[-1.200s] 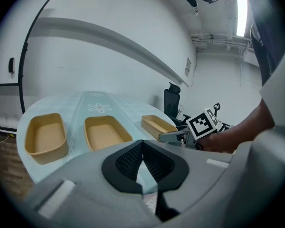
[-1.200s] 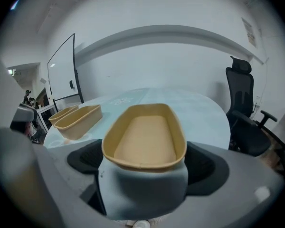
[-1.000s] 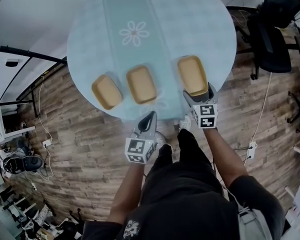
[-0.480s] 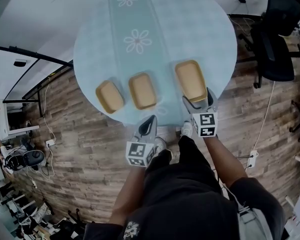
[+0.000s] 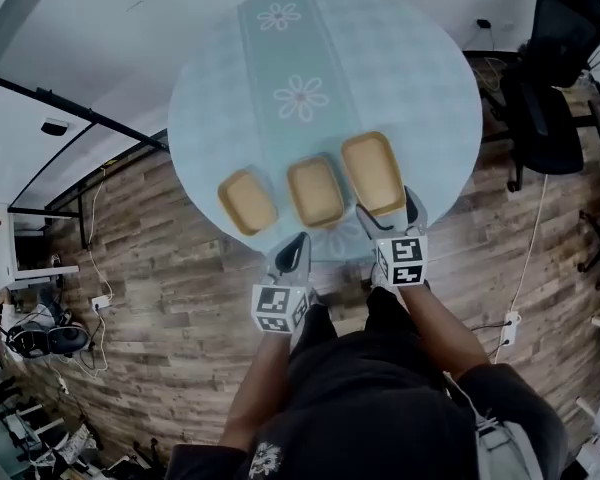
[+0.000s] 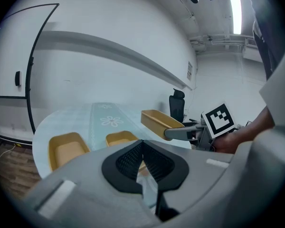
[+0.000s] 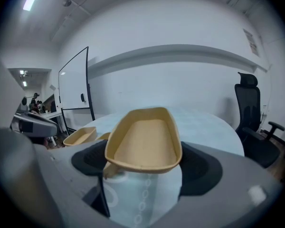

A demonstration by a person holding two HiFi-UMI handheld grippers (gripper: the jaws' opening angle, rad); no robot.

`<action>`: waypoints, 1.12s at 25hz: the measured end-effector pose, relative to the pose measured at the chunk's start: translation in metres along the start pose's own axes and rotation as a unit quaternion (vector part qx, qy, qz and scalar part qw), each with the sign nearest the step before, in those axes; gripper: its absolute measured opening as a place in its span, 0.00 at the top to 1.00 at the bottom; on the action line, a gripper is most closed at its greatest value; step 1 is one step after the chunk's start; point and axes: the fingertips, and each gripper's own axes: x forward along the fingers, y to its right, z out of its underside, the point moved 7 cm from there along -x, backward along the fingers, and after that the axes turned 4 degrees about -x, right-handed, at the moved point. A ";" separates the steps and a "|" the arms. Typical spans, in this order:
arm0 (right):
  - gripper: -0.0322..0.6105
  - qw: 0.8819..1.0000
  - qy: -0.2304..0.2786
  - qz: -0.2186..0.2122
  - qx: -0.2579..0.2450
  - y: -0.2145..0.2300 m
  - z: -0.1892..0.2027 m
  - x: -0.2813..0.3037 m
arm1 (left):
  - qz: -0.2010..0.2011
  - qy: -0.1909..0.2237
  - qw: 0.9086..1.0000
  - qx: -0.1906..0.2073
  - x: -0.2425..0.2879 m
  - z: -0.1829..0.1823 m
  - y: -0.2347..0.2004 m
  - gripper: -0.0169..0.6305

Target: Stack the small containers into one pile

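Right gripper (image 5: 388, 208) at lower centre-right, jaws just closed in, clamped on raised container (image 5: 372, 171) above table (image 5: 410, 78) edge, middle container (image 5: 315, 190) and left container (image 5: 246, 201) resting left of it, left gripper (image 5: 299, 240) below them, jaws together, empty.

Three shallow tan containers, open side up. The left container (image 5: 247, 202) and the middle container (image 5: 316, 191) lie side by side on the surface (image 5: 410, 78), near its front edge. The third container (image 5: 373, 171) is lifted above the surface, with its near end in the jaws of the right gripper (image 5: 388, 211), which have just been closing on it.
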 end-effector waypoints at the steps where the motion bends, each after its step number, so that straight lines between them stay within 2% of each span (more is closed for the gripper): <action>1: 0.23 1.000 0.001 0.000 0.001 -0.013 -0.003 0.001 | 0.003 0.002 1.000 0.000 -0.006 -0.001 -0.008 0.97; 7: 0.23 1.000 0.000 -0.002 0.000 -0.080 -0.009 0.012 | 0.019 0.012 1.000 0.004 -0.037 -0.004 -0.050 0.97; 14: 0.23 1.000 -0.018 0.007 0.000 -0.127 -0.004 0.031 | 0.033 0.010 0.999 0.003 -0.061 -0.001 -0.086 0.97; 28: 0.23 0.999 -0.042 0.018 0.001 -0.144 0.017 0.057 | 0.039 -0.003 0.999 -0.010 -0.076 0.022 -0.115 0.97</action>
